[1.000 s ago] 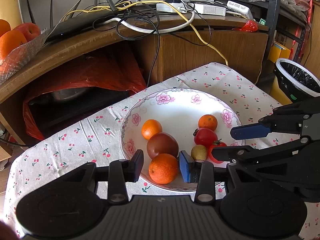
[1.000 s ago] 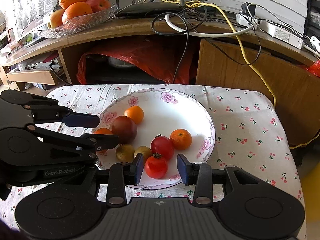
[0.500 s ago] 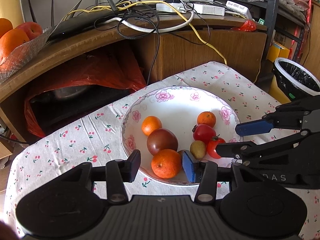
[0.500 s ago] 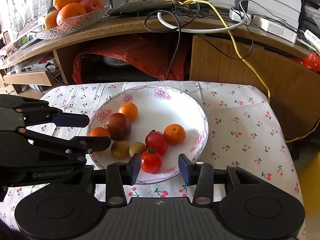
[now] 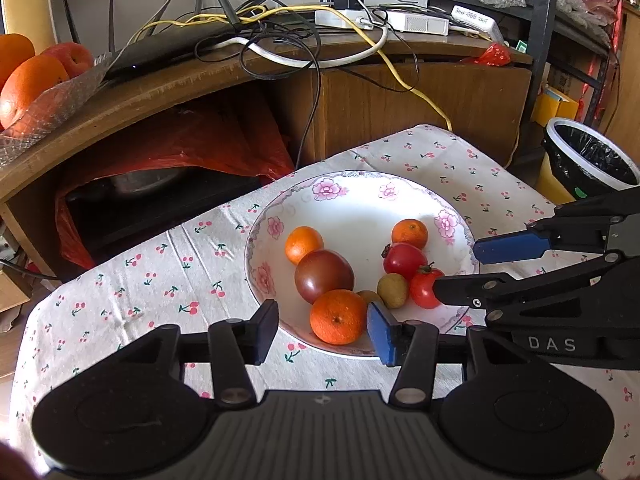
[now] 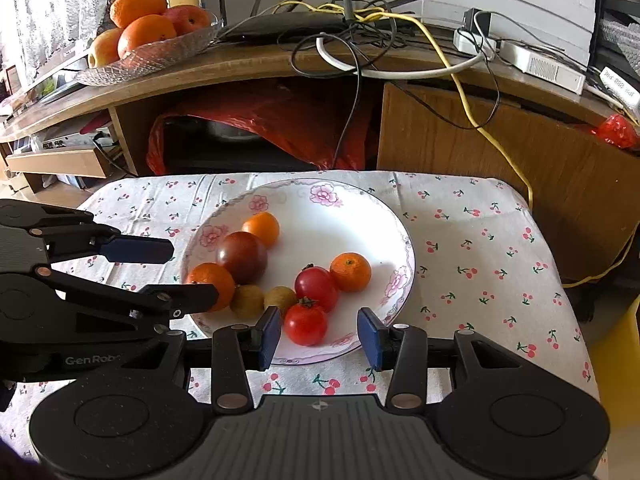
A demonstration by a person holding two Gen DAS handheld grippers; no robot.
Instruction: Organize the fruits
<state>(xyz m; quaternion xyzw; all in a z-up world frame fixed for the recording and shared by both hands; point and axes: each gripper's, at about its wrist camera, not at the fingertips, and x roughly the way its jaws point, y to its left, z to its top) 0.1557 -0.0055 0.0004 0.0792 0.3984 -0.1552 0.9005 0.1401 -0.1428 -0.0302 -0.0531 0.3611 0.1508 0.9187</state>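
Plate [image 6: 402, 240]: white, pink flower border, on a cherry-print tablecloth [image 6: 480, 248] over a small table; holds all the loose fruit.

Contents, left side: large orange [image 5: 338, 316] at the near rim, dark purple-brown tomato [image 5: 323, 276] touching it behind, small orange [image 5: 303, 244] beyond that.

Contents, right side: red tomato with stem [image 6: 306, 323] nearest, second red tomato [image 6: 316, 288] just behind, mandarin [image 6: 350, 272] beside that.

Contents, middle: two small brown-green fruits [image 6: 246, 301], side by side; kind cannot be told at this distance, possibly kiwis.

Left gripper [image 5: 322, 332]: jaws wide apart, nothing held, poised at the near rim with the large orange showing between the fingertips, apparently not touching.

Right gripper [image 6: 318, 334]: jaws wide apart, nothing held, at the near rim with the stemmed red tomato in the gap, clear of both pads.

Background: wooden desk [image 6: 460, 120] with tangled cables [image 6: 360, 48]; glass dish [image 6: 160, 56] of oranges and apples on its left end; red plastic bag [image 6: 280, 120] in the recess below; lined bin [image 5: 588, 160] at right.
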